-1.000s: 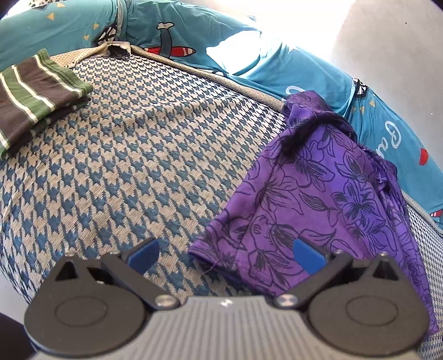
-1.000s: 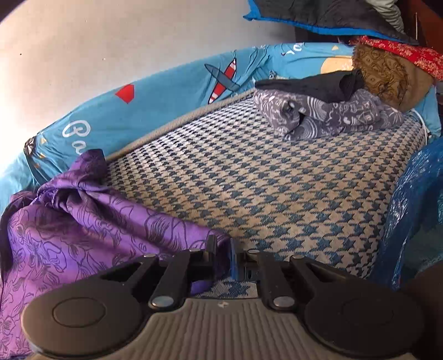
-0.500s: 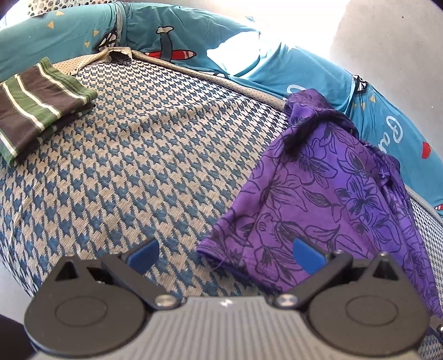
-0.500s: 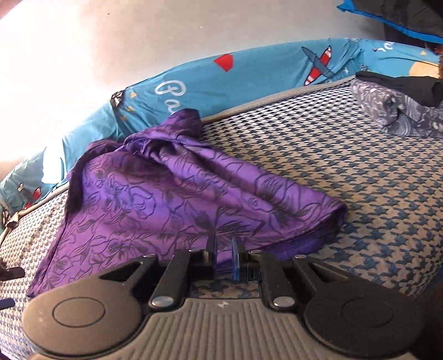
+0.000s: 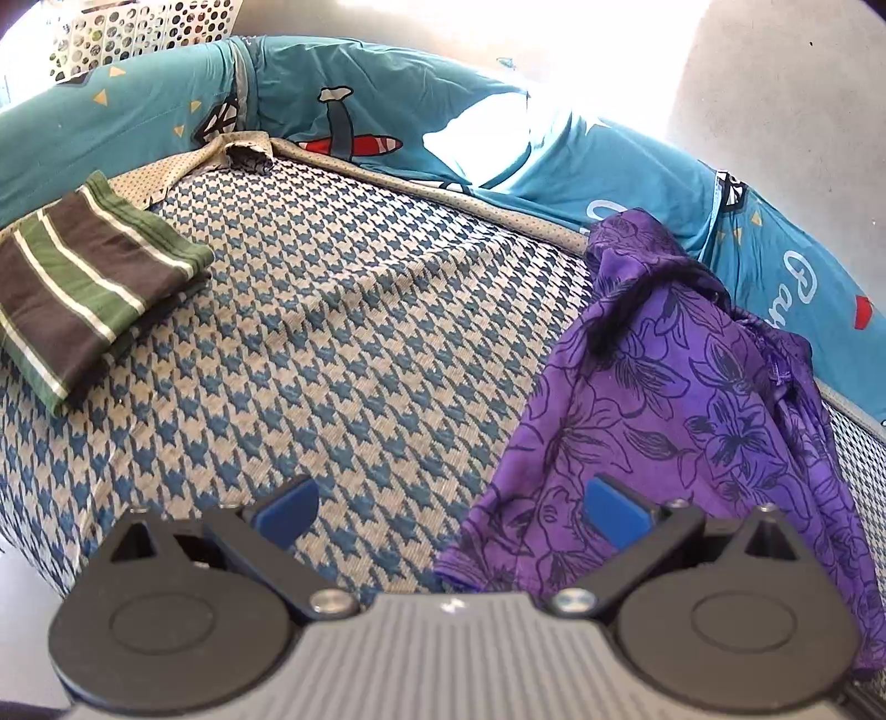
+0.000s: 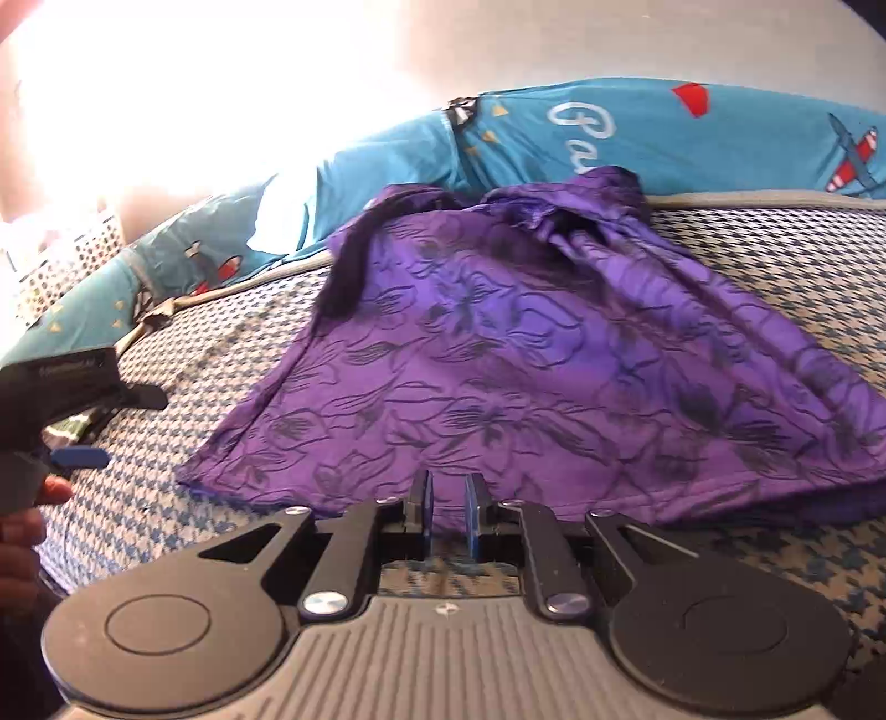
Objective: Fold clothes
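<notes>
A purple floral garment (image 5: 692,410) lies crumpled on the houndstooth bed cover (image 5: 343,343); it fills the middle of the right wrist view (image 6: 526,360). My left gripper (image 5: 451,507) is open and empty, its right finger over the garment's near left corner. It also shows at the left edge of the right wrist view (image 6: 83,429). My right gripper (image 6: 447,515) has its blue pads nearly together at the garment's near hem, with a narrow gap; no cloth shows between them.
A folded green, brown and white striped garment (image 5: 83,282) lies at the left of the bed. A teal airplane-print sheet (image 5: 387,111) runs along the far edge by the wall. A white perforated basket (image 5: 138,27) stands at the far left.
The right gripper has let go of the purple garment's edge and swung left to face it. The garment now lies spread flatter. The left gripper shifted slightly and stays open.
</notes>
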Available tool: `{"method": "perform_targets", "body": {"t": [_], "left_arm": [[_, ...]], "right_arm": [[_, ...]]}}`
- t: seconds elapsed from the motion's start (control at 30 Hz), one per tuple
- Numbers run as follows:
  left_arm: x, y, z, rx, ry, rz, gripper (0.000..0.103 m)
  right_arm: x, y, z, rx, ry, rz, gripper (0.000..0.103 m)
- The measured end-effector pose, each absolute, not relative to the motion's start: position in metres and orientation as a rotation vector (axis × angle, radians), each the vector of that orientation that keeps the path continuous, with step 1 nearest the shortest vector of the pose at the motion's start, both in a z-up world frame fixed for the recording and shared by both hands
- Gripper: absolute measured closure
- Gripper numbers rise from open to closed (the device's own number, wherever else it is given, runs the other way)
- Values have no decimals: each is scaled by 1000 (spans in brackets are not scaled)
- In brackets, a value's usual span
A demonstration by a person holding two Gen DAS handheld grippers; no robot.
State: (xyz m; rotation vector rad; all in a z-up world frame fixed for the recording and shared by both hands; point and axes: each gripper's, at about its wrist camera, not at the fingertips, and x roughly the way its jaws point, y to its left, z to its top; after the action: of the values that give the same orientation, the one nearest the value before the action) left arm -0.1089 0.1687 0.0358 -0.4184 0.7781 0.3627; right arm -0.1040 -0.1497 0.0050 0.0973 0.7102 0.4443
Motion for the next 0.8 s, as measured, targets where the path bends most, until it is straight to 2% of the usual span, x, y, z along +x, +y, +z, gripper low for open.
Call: {"method": "perform_targets", "body": {"t": [0.1,0.2,0.57,0.73,0.8], "left_arm": [[-103,176,45,-364,782,370,0],[-98,185,47,-327,783,393,0],[-114,218,31,-493,789,417,0],[-119,226,32,-528,772,422,0],[-119,226,33,-528,769,413,0]], "right_arm": [[-105,-119,4,41,695,533,83],[-105,-88,0,-18,693,606,82],[-101,-2,-17,-213,669,741,72],[-102,27,-23,-322,624,760,56],[-102,37,-28,-363,612,761,53]]}}
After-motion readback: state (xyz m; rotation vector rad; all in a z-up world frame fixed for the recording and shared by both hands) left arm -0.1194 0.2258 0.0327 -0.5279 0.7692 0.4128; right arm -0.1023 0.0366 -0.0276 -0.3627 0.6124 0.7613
